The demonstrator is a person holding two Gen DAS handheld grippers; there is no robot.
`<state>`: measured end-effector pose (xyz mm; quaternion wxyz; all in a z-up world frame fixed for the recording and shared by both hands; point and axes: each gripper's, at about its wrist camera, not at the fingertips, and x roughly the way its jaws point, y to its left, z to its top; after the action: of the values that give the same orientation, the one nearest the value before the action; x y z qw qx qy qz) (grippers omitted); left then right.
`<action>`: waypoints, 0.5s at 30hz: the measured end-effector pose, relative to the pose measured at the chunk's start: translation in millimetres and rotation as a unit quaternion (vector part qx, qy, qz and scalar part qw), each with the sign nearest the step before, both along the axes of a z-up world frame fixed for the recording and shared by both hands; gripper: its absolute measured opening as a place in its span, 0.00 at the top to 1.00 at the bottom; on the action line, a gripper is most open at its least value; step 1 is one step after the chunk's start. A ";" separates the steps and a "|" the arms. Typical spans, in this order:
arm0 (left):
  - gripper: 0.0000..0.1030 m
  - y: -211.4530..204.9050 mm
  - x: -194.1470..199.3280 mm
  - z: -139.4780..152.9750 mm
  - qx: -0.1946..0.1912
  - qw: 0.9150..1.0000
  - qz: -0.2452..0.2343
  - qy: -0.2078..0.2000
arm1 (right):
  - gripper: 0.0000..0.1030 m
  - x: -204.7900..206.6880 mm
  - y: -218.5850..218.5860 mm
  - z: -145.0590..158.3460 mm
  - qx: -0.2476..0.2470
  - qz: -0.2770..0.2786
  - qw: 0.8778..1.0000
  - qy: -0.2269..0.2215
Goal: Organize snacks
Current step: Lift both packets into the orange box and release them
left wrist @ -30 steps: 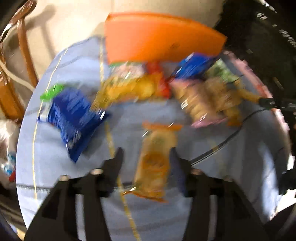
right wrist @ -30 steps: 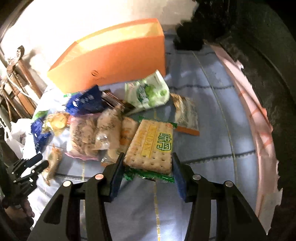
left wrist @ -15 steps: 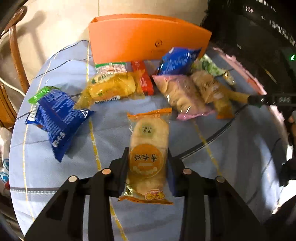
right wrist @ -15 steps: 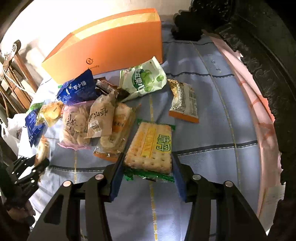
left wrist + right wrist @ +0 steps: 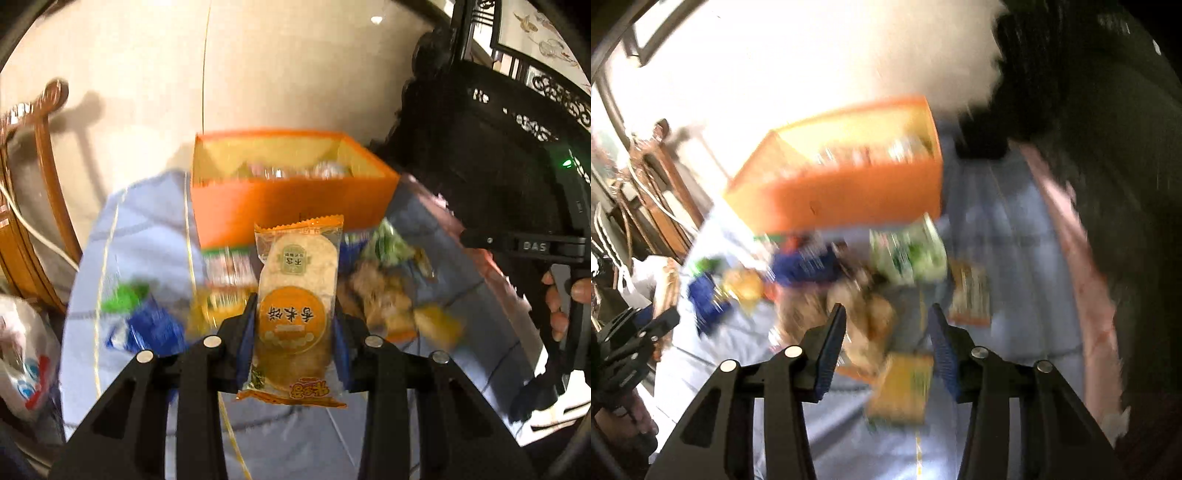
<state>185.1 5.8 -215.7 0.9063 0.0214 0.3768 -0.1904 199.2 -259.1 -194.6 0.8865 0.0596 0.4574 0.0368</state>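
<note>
My left gripper (image 5: pixel 295 321) is shut on an orange rice-cracker packet (image 5: pixel 297 306) and holds it in the air, in front of the open orange box (image 5: pixel 291 199), which has some packets inside. My right gripper (image 5: pixel 886 332) is open and empty, raised above the table. The yellow-green cracker packet (image 5: pixel 901 387) lies blurred on the cloth below its fingers. The orange box (image 5: pixel 846 184) stands at the back of the table in the right wrist view. Several loose snack packets (image 5: pixel 820 280) lie between the box and the grippers.
The round table has a light blue cloth (image 5: pixel 147 236). A wooden chair (image 5: pixel 33 184) stands to the left and dark carved furniture (image 5: pixel 517 155) to the right. A plastic bag (image 5: pixel 26 362) sits at the lower left. The right gripper's handle (image 5: pixel 535 247) shows at the right edge.
My left gripper has lifted the rice-cracker packet off the table toward the box. My right gripper has risen away from the yellow-green cracker packet, which stays on the cloth.
</note>
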 end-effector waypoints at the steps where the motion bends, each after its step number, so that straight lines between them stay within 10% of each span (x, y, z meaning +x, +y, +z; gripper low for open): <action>1: 0.66 -1.3 4.5 4.6 -0.002 1.000 0.002 -0.003 | 0.56 2.7 -0.7 8.2 0.000 0.001 1.000 -0.007; 15: 0.66 6.3 -2.5 -31.0 -0.012 0.998 0.012 0.058 | 0.35 -29.7 2.9 -145.5 -0.051 0.001 0.980 0.190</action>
<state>182.6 12.1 -246.8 0.8854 -0.0049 0.4267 -0.1844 169.5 -256.2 -340.1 0.7850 0.0195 0.6191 0.0021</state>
